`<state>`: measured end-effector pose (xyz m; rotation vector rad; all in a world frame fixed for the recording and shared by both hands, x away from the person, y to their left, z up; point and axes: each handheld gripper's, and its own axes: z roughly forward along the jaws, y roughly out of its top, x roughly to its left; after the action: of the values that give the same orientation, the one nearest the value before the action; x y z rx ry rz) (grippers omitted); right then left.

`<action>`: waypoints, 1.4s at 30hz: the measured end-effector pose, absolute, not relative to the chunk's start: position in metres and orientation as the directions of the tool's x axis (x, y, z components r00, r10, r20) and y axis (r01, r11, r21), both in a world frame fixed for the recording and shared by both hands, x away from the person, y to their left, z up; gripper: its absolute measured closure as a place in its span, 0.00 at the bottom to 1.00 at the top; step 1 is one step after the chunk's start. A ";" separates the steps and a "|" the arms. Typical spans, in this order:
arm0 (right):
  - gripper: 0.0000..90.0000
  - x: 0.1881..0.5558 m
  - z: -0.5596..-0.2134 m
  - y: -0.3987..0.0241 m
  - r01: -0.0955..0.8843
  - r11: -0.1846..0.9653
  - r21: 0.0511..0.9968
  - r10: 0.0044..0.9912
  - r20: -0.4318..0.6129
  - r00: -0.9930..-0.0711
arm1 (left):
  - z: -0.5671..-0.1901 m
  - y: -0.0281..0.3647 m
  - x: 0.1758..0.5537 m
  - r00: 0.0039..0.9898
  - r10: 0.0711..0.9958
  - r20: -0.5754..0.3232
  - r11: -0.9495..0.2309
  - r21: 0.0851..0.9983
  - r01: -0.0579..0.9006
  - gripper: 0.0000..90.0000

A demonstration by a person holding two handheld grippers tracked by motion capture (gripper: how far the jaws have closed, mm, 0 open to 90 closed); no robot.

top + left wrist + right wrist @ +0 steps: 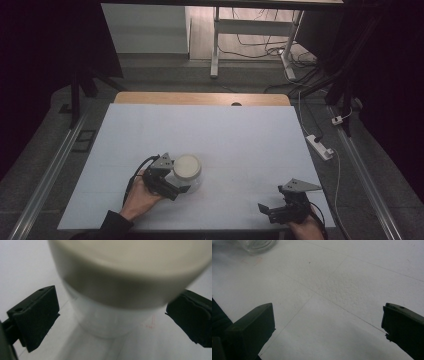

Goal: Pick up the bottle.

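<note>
A clear glass jar [189,172] with a cream lid [187,166] stands upright on the white table [225,135], left of centre near the front. My left gripper [175,178] reaches in from the left, open, one jaw on each side of the jar. In the left gripper view the jar [110,320] sits close between the wide-apart jaws, with a gap at each black pad [37,315]. At the front right, my right gripper [270,212] rests open over bare table, pointing left. In the right gripper view the jar's glass base [258,245] shows far off; the gripper [328,325] holds nothing.
The white sheet covers a wooden tabletop whose far edge [200,98] shows at the back. A power strip [320,146] and cables lie on the floor to the right. A white desk frame [215,45] stands beyond the table.
</note>
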<state>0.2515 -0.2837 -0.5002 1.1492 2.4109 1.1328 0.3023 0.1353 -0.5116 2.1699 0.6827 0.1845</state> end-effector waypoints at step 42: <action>0.00 0.251 -0.500 -0.283 0.549 0.394 0.737 0.738 0.103 -0.667 | -0.506 0.120 0.311 0.860 0.509 -0.044 -0.544 0.758 0.361 0.08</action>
<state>0.2511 -0.2835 -0.5003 1.1370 2.4122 1.1357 0.3108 0.1200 -0.5058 2.2027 0.6271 0.2294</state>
